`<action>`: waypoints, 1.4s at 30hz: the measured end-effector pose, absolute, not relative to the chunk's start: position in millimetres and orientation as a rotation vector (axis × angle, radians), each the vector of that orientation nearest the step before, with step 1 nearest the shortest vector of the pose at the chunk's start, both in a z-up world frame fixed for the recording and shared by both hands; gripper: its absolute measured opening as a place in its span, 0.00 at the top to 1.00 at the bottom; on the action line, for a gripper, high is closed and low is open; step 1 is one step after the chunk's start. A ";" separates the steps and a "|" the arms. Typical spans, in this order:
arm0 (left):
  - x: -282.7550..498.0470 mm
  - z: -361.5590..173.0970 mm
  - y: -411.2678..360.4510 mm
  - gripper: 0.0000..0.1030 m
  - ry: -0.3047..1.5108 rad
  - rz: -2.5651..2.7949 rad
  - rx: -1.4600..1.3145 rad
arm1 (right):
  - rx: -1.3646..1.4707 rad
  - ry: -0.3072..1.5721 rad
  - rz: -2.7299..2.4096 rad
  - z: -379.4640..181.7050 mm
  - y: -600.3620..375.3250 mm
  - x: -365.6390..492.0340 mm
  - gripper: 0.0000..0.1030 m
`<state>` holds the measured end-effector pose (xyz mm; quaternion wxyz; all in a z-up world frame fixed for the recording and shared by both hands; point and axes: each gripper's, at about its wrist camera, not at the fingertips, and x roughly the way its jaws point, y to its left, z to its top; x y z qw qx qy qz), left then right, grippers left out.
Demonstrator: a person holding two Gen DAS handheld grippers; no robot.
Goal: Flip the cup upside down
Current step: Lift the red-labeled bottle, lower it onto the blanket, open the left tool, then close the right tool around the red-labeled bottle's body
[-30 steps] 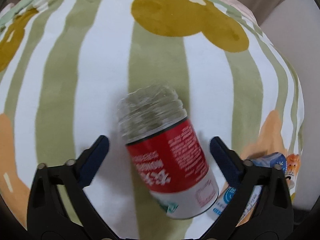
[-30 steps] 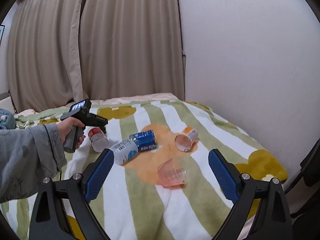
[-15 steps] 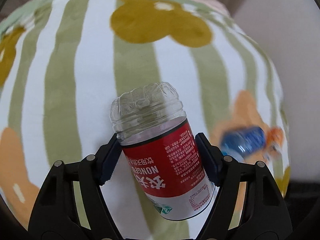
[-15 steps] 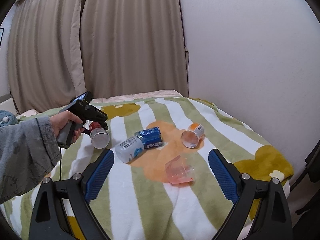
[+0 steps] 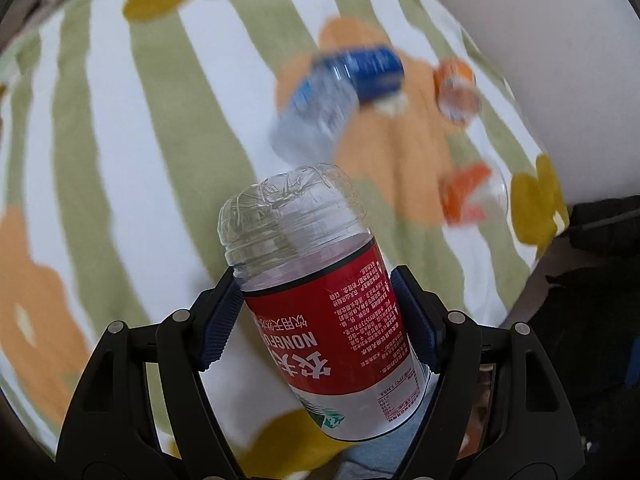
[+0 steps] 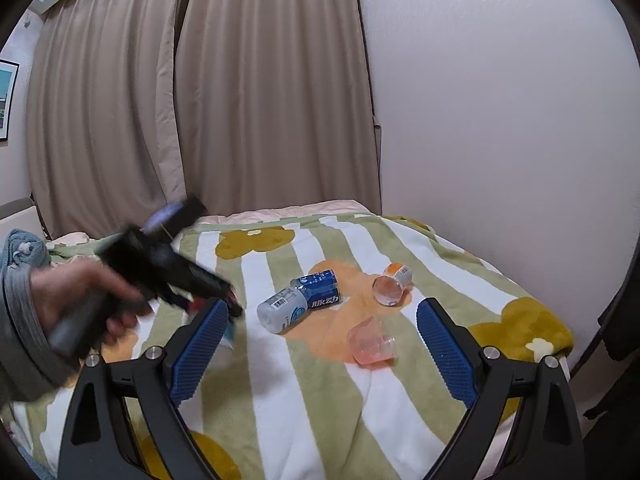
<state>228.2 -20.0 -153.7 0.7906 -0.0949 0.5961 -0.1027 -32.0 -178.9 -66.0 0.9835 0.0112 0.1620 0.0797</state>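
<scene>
My left gripper [image 5: 316, 316] is shut on a clear cup cut from a bottle, with a red label [image 5: 320, 292]. It holds the cup above the striped blanket [image 5: 120, 128], closed end pointing away. In the right wrist view the left gripper [image 6: 160, 268] is blurred at the left, and the cup is mostly hidden behind the right finger. My right gripper [image 6: 318, 344] is open and empty above the blanket [image 6: 280, 380].
On the blanket lie a blue-labelled bottle cup [image 6: 298, 304], an orange-labelled cup [image 6: 392, 284] and a pink clear cup [image 6: 372, 342], all on their sides. A wall [image 6: 500, 120] is at the right, curtains [image 6: 200, 100] behind. The bed edge drops off at the right.
My left gripper closed on the red-labelled cup, lifted it off the blanket and swung it toward the other cups. The right gripper stayed nearly still and open.
</scene>
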 end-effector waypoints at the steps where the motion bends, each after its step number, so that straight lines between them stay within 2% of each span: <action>1: 223.8 -162.3 -25.8 0.31 1.299 -0.228 -0.223 | 0.017 0.324 0.159 -64.8 -179.0 -35.0 0.08; 6: 212.9 -192.5 -45.1 0.31 1.347 -0.186 -0.184 | -0.016 0.328 0.148 -60.8 -181.9 -48.7 0.08; 20: 214.8 -209.3 -51.1 0.28 1.341 -0.146 -0.115 | -0.030 0.321 0.134 -58.7 -191.6 -55.0 0.08; 21: 214.7 -209.0 -51.5 0.27 1.341 -0.145 -0.109 | -0.033 0.322 0.134 -58.2 -190.6 -55.6 0.08; 24: 214.1 -207.4 -58.1 0.12 1.327 -0.147 -0.087 | -0.040 0.321 0.133 -57.8 -188.7 -57.1 0.08; 25: 213.5 -206.0 -59.0 0.07 1.321 -0.149 -0.083 | -0.040 0.321 0.132 -57.9 -188.5 -57.4 0.08; 32: 207.4 -187.0 -60.1 0.05 1.260 -0.132 -0.056 | -0.044 0.317 0.140 -57.1 -187.0 -58.6 0.08; 34: 203.6 -176.7 -56.7 0.00 1.225 -0.125 -0.053 | -0.053 0.316 0.144 -56.0 -185.0 -58.7 0.08; 42: 159.9 -118.6 -19.7 0.00 1.024 -0.112 -0.059 | -0.090 0.359 0.220 -36.9 -173.1 -38.2 0.08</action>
